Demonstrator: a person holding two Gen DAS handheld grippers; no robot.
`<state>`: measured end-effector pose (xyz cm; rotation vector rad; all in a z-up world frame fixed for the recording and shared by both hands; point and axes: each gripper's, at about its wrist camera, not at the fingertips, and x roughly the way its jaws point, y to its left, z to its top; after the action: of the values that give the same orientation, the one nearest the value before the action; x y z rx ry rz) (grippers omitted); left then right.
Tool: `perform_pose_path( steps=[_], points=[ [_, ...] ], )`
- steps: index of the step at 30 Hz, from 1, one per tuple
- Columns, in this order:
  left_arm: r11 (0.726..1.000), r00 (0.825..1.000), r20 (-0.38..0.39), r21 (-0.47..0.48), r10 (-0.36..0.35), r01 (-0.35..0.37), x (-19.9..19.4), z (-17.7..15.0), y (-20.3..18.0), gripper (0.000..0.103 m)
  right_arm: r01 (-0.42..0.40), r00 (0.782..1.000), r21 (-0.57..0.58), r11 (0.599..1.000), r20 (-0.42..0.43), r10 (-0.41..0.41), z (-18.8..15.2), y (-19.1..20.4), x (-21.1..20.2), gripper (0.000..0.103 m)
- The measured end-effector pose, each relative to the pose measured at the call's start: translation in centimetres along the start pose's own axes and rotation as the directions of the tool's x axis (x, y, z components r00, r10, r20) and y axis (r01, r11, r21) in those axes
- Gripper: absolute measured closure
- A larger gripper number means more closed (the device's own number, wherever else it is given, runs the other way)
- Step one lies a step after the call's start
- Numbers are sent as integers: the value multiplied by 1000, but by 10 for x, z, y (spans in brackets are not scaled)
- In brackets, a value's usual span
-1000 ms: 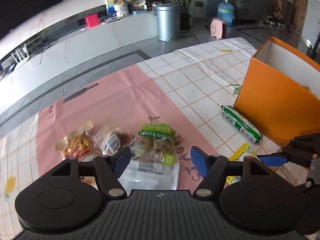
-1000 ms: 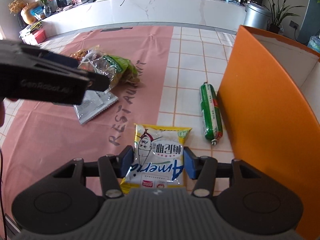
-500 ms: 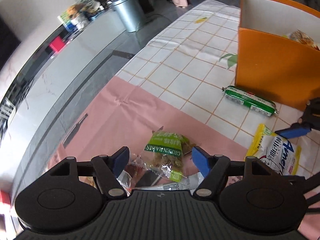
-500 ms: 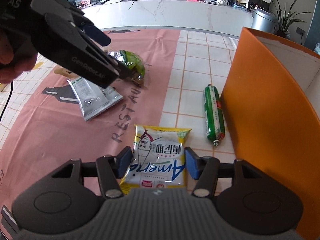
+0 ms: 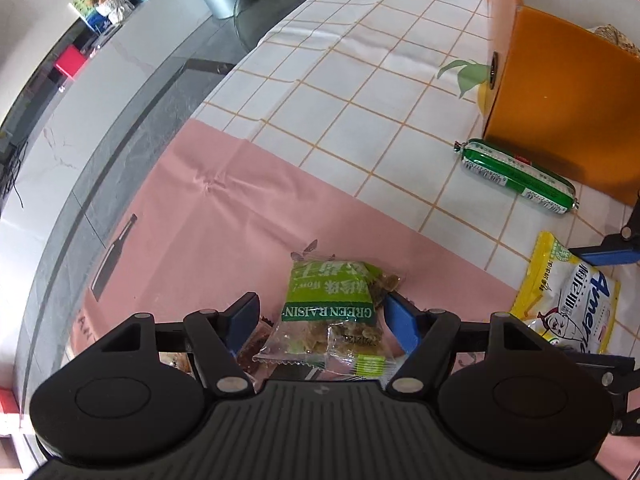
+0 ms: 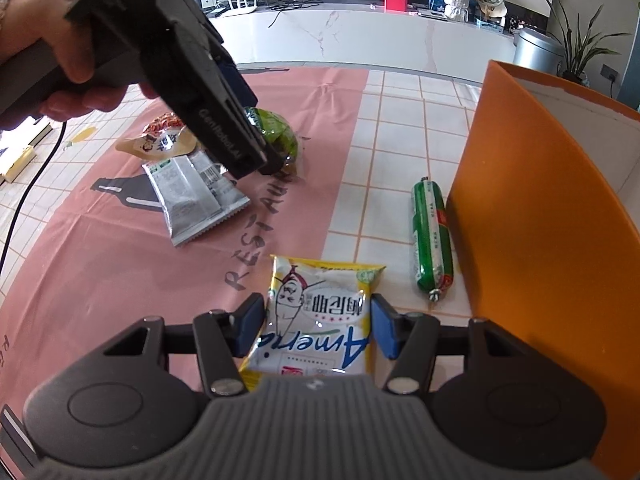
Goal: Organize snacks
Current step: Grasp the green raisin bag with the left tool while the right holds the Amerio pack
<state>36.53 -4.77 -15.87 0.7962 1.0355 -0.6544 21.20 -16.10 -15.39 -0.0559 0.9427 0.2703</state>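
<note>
Two soft, crinkly packets: my left hand-held gripper (image 5: pixel 318 314) straddles the green raisin bag (image 5: pixel 332 316) mid-bench, spread; I'd pinch its flat middle. My right hand-held gripper (image 6: pixel 318 326) brackets the yellow snack bag (image 6: pixel 320 320) near the orange box (image 6: pixel 540 220), not visibly pinching. Only the right view shows the silver pouch (image 6: pixel 196 196).

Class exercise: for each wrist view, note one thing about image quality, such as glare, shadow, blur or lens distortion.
Left wrist view: fisheye bends the counter edge into a curve; the raisin packet stays sharp, its label readable. Right wrist view: glare spots glint on the yellow packet and silver pouch; the orange box has a shaded side wall and bowed edges; the left gripper looks dark.
</note>
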Motion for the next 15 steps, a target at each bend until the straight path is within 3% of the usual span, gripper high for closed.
perform_pose_path(
  steps=[6, 15],
  points=[
    [999, 1000, -9, -47, -5, 4, 4, -4, -2, 38, 1, 1000, 0, 1000, 9, -1, -1, 0, -1, 52],
    [988, 998, 63, -154, 10, 0, -32, -20, -13, 44, -34, 999, 47, 998, 6, 33, -1, -4, -11, 53]
  ],
)
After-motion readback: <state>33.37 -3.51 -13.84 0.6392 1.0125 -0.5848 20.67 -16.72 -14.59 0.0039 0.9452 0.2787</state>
